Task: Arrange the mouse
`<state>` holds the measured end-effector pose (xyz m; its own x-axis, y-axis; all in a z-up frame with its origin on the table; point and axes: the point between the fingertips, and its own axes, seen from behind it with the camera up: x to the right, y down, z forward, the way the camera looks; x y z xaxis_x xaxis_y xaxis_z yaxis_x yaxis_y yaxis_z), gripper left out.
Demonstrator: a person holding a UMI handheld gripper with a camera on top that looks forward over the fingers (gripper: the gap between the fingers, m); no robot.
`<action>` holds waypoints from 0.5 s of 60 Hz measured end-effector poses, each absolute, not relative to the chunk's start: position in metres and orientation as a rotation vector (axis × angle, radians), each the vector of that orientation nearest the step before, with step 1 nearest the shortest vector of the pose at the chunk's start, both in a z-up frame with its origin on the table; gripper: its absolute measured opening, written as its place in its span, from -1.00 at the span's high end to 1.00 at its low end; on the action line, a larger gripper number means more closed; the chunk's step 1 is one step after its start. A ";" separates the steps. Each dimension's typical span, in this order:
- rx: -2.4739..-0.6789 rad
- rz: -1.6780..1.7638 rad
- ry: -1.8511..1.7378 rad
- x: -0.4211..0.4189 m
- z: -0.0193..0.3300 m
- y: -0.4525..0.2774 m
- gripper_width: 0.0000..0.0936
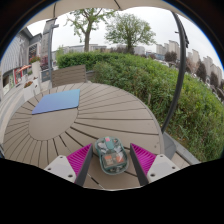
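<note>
A grey-green patterned mouse (110, 155) sits between my gripper's (111, 159) two fingers. The magenta pads (80, 158) press on its left and right sides, so the gripper is shut on it. The mouse seems to hang just above the near edge of a round wooden slatted table (115, 110). A blue rectangular mouse pad (57, 100) lies flat on the table, beyond the fingers and to their left. The underside of the mouse is hidden.
White chairs (20, 98) stand at the table's left. A wooden bench (70, 74) is beyond it, against a long green hedge (170, 88). A dark curved pole (181, 60) rises at the right. Trees and buildings lie far off.
</note>
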<state>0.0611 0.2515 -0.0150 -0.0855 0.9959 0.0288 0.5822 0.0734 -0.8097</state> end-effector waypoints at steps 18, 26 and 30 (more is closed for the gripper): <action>-1.654 0.825 -1.692 0.063 -0.014 0.267 0.11; -1.679 0.824 -1.697 0.062 -0.011 0.267 0.15; -1.669 0.810 -1.691 0.061 0.002 0.268 0.18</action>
